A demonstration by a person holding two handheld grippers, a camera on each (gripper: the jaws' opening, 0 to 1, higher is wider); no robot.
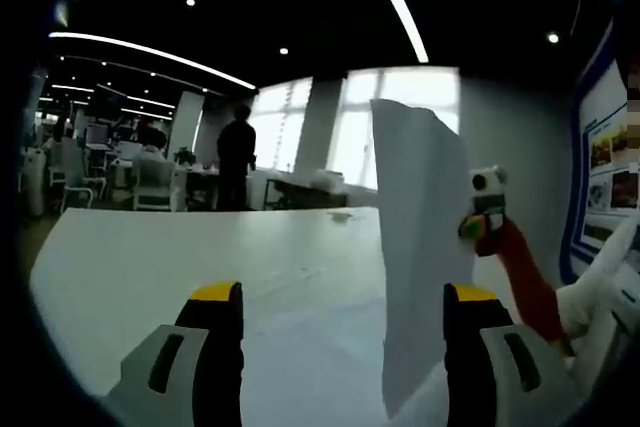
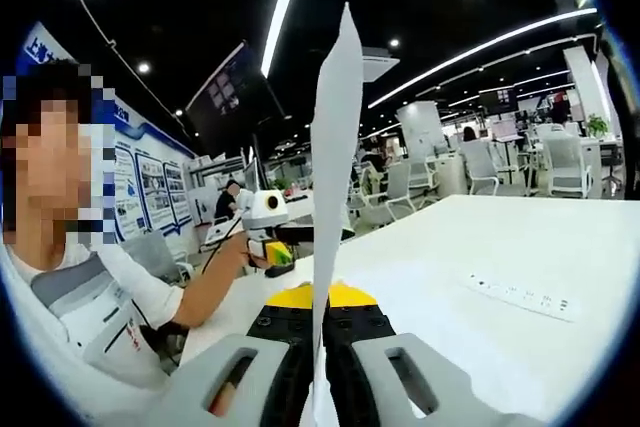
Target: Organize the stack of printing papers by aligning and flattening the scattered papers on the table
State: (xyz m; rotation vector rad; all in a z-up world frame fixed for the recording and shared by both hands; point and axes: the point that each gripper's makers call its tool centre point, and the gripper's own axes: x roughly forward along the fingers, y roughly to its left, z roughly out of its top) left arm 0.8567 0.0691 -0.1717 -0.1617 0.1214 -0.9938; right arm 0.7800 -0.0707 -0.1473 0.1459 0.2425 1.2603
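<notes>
A white sheet of paper [image 1: 420,247] stands upright above the white table [image 1: 150,267], its lower part close to my left gripper's right jaw. My left gripper [image 1: 342,292] is open, its yellow-tipped jaws wide apart and nothing pinched between them. The right gripper [image 1: 472,225] holds the sheet at its right edge, with a person's forearm behind it. In the right gripper view the paper [image 2: 335,167] rises edge-on from my right gripper [image 2: 320,299], whose jaws are shut on it. The left gripper [image 2: 267,232] shows beyond the sheet, held in a hand.
A white power strip [image 2: 520,297] lies on the table [image 2: 570,237] to the right. The person holding the grippers sits at the table's side [image 2: 90,297]. Office chairs and desks [image 2: 470,172] stand beyond, a person [image 1: 237,162] stands far off, and a poster wall [image 1: 610,157] is near.
</notes>
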